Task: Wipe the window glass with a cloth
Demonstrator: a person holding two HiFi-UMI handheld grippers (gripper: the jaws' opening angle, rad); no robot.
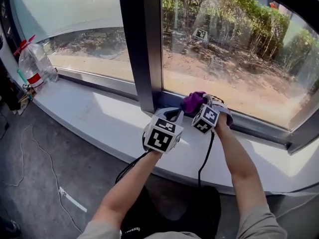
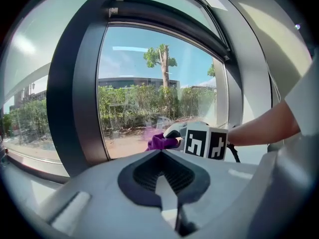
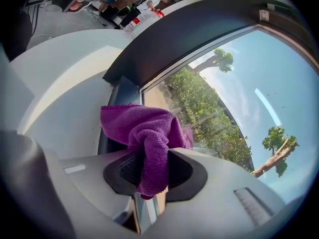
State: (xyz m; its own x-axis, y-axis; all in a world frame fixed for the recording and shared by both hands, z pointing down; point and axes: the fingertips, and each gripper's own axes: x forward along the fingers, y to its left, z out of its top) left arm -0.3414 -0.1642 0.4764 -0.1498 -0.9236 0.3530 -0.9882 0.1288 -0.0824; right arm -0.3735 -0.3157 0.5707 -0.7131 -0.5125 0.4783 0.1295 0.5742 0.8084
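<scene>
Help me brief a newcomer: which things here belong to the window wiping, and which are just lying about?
Job in hand:
purple cloth, clamped in the right gripper
window glass
left gripper, shut and empty

Lying about:
plastic bottle at the left end of the sill
thin cable on the floor

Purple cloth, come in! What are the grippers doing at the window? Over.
Right gripper shut on purple cloth, low by the glass, beside the frame post. Left gripper shut, empty, alongside. Bottle far left on sill, out of the way.
</scene>
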